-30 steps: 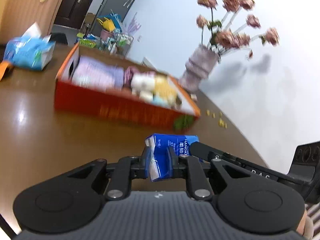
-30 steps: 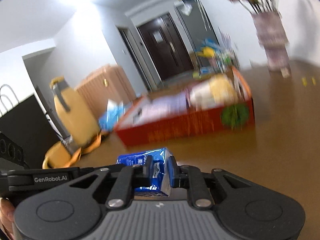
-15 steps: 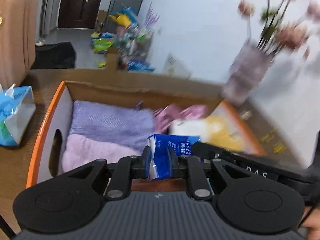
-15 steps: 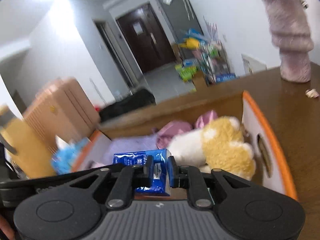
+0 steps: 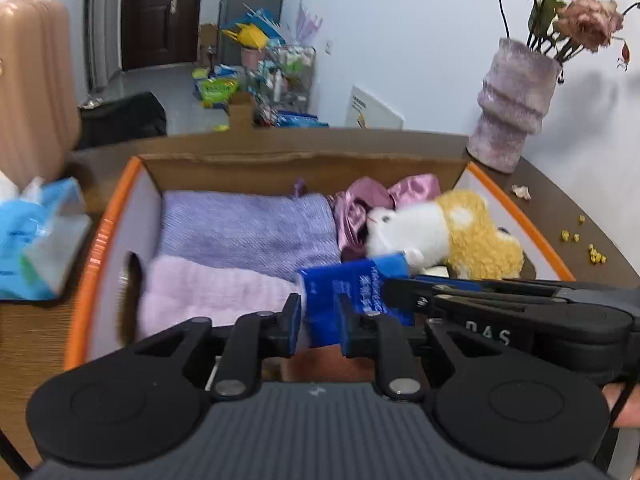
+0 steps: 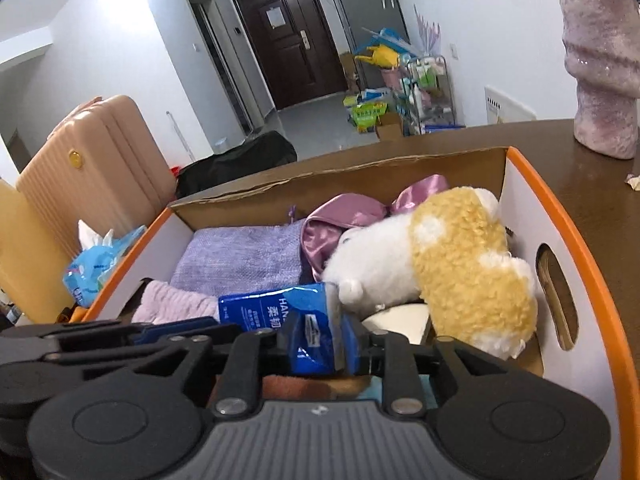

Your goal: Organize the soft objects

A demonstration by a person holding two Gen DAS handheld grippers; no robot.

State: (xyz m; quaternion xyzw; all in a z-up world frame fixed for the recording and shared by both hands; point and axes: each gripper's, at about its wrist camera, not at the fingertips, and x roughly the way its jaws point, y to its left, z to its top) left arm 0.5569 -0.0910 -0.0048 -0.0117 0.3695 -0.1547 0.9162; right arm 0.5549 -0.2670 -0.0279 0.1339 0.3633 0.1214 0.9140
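Over box (image 5: 104,240), both grippers' jaws opening around tissue pack (image 5: 344,284).

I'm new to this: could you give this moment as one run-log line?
step: release tissue pack over box | left tongs: opening, pack between | right tongs: opening, pack between | beside: plush toy

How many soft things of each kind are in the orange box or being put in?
Folded towels: 2, purple towel and pink towel
Plush toys: 1, plush toy
Satin cloths: 1, satin cloth
Tissue packs: 1, blue tissue pack
Total: 5
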